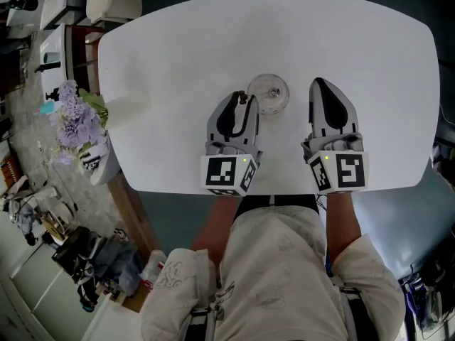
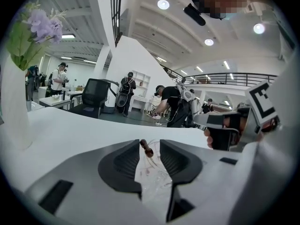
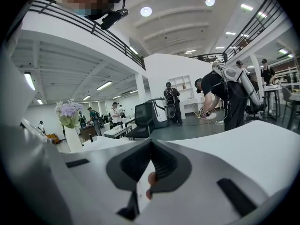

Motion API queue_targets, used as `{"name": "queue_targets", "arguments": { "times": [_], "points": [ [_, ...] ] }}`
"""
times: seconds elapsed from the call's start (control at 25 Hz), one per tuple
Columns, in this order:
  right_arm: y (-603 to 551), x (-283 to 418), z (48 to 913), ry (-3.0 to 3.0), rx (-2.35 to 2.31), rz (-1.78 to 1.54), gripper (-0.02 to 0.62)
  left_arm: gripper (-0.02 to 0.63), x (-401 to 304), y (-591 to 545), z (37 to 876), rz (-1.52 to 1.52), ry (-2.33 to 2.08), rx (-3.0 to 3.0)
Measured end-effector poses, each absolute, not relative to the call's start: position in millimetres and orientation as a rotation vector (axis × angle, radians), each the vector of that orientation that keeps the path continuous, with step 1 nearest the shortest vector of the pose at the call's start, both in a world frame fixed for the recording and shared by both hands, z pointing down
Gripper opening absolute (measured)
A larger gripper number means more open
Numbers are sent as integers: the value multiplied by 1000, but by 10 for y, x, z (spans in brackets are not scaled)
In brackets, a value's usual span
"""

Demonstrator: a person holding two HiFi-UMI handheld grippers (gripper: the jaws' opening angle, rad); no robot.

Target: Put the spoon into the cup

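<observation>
Standing apart, the jaws of the left gripper point(image 1: 244, 99) press on nothing (both pads clear of the handle). Between them rises the brown handle end of the spoon point(image 2: 146, 147). Its lower part runs down into the clear cup point(image 1: 269, 93) just ahead of the tips; the bowl cannot be made out. Right gripper point(image 3: 149, 141), off to the cup's other side, jaws closed tip to tip over the white table point(image 1: 213, 41).
</observation>
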State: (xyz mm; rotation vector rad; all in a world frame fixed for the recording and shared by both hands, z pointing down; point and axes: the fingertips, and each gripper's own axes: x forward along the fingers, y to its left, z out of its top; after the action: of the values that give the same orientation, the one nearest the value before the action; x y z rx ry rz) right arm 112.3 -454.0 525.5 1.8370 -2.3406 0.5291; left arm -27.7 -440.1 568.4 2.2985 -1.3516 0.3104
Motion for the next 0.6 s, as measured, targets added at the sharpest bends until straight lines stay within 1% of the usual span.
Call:
{"name": "queue_targets", "arguments": {
  "times": [0.32,0.6],
  "points": [
    [-4261,1018,4828,-2367,1871,424,-8,133,-393,-4206,5283,246,-1377,2360],
    [-3770,875,4412,-2357,1902,344,-8,133,-606,-3777,4907,213,-1389,2418]
  ]
}}
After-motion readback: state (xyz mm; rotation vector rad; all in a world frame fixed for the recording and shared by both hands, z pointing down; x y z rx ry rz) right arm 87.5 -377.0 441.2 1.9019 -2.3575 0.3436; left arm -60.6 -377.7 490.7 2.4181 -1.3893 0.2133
